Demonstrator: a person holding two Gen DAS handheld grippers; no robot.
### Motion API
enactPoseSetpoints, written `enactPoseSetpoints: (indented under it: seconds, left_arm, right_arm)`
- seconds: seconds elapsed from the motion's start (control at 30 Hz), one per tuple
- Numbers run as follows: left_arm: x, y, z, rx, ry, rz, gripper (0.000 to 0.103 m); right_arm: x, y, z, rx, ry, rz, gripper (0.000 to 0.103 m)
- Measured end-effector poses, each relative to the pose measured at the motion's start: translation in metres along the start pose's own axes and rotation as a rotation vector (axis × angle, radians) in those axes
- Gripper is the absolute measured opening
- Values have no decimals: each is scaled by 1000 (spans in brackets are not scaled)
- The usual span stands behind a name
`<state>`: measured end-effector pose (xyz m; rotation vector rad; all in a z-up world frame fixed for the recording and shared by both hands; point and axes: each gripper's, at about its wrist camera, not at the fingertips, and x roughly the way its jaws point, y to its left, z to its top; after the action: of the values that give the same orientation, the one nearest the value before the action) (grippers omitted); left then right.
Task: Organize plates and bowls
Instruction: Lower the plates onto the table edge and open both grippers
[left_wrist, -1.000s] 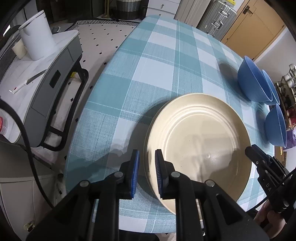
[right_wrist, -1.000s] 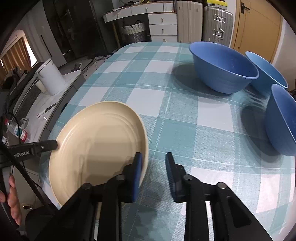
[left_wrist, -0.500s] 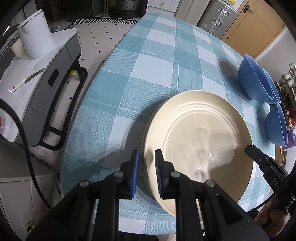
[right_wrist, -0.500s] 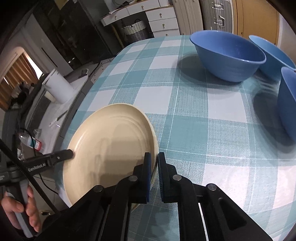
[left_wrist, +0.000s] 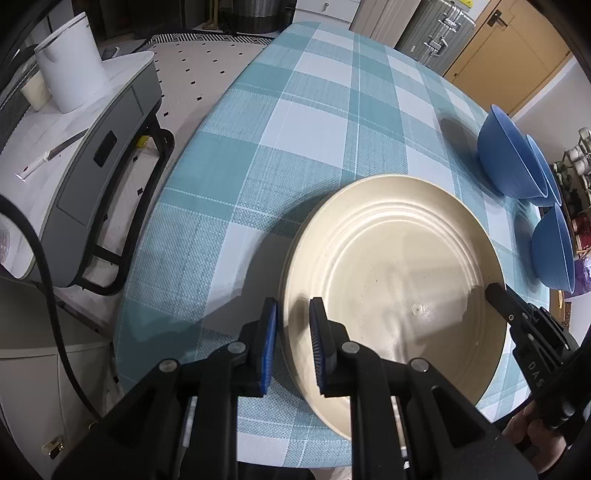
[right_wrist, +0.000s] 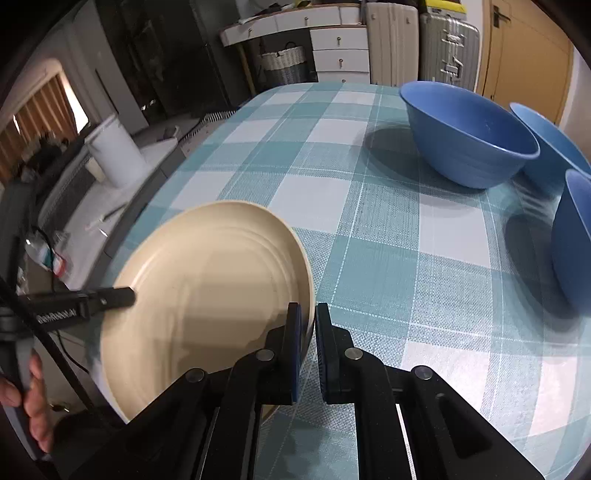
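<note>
Both the left gripper (left_wrist: 291, 345) and right gripper (right_wrist: 308, 347) pinch only the cream plate (left_wrist: 399, 291) rim; uneven lifting risks slip onto desk (right_wrist: 369, 229).

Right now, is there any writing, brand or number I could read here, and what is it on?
"DAS": white letters on the black body of the right gripper; the rest runs out of view.
White print on the left gripper: too blurred to read.
Label on a small bottle beside the table: too small to read.
Plate and blue bowls: no text.
</note>
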<state>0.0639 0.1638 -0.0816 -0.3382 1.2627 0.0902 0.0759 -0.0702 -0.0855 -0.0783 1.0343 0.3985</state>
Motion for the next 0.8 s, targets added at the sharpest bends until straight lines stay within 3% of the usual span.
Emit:
enactPoseSetpoints:
  seconds: [0.37, 0.47, 0.5, 0.57, 0.7, 0.8]
  left_arm:
    - [0, 0, -3, 9, -4, 5, 16]
    - [1, 0, -4, 14, -8, 10, 17]
    - [1, 0, -4, 17, -8, 12, 22]
    - [0, 0, -5, 22, -16, 19, 31]
    - [-7, 0, -6, 26, -56, 24, 34]
    - [-15, -1, -7, 23, -90, 20, 41]
  right_arm:
    - [-1, 1, -1, -22, -21, -19, 9]
    - [-3, -6, -2, 17, -28, -7, 18]
    - [-5, -8, -3, 27, -31, -4, 21]
    - [-7, -11, -3, 42, -35, 8, 23]
    - [-16, -13, -4, 43, -64, 29, 26]
    - [-30, -14, -6, 41, -121, 40, 42]
